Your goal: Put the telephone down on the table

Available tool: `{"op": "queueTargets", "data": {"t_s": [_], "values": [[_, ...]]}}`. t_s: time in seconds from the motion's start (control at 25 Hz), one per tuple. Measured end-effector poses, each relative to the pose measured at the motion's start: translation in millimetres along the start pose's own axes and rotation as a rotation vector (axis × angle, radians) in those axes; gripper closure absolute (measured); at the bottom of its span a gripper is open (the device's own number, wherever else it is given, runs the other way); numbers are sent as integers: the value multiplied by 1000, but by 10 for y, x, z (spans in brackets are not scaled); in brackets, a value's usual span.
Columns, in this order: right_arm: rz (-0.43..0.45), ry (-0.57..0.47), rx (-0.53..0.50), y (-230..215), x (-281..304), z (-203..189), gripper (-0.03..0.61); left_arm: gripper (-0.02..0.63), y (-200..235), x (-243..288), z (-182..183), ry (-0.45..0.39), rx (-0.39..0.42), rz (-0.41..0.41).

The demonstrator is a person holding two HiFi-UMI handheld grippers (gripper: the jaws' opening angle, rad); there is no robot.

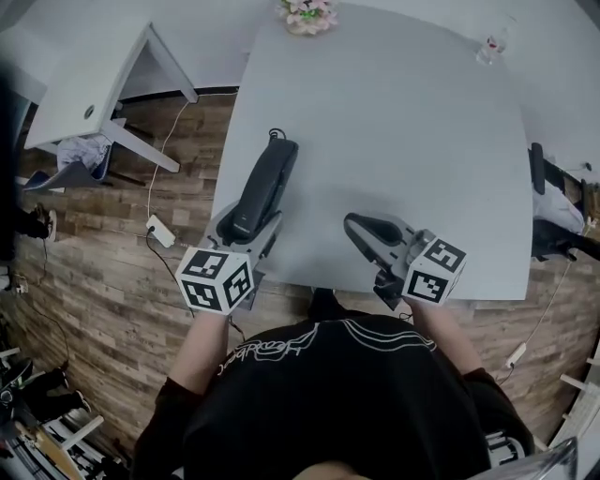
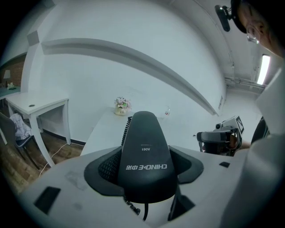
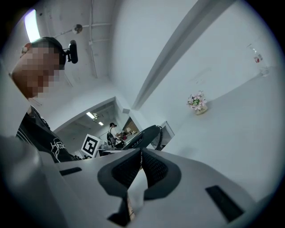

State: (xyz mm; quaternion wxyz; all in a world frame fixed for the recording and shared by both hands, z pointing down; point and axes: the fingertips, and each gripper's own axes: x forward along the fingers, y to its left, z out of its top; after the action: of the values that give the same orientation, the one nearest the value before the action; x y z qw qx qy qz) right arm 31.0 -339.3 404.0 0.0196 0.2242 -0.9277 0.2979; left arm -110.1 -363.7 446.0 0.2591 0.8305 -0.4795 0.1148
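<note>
A black telephone handset [image 1: 263, 187] with a coiled cord at its far end lies lengthwise over the left front part of the grey table [image 1: 403, 131]. My left gripper [image 1: 246, 225] is shut on its near end, and both pads press its sides [image 2: 144, 153]. Whether its far end touches the table I cannot tell. My right gripper [image 1: 361, 228] hovers over the table's front edge to the right, its jaws shut with nothing between them [image 3: 141, 156]. In the right gripper view the handset [image 3: 143, 136] shows tilted beyond the jaw tips.
A small pot of flowers [image 1: 307, 14] stands at the table's far edge and a glass [image 1: 494, 42] at the far right corner. A white side table [image 1: 89, 84] is on the left, with a power strip [image 1: 159, 230] on the wooden floor.
</note>
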Motion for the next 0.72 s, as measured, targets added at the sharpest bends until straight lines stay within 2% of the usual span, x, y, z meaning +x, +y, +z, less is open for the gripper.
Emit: {"op": "queueTargets", "data": {"t_s": [0.2, 0.36, 0.72], "values": [[13, 27, 30, -120, 76, -63, 538, 328, 150, 276, -203, 48, -3, 34], [19, 48, 48, -181, 142, -152, 538, 328, 256, 448, -383, 90, 27, 64], [-4, 63, 80, -351, 137, -213, 538, 328, 358, 769, -797, 164, 42, 95]]}}
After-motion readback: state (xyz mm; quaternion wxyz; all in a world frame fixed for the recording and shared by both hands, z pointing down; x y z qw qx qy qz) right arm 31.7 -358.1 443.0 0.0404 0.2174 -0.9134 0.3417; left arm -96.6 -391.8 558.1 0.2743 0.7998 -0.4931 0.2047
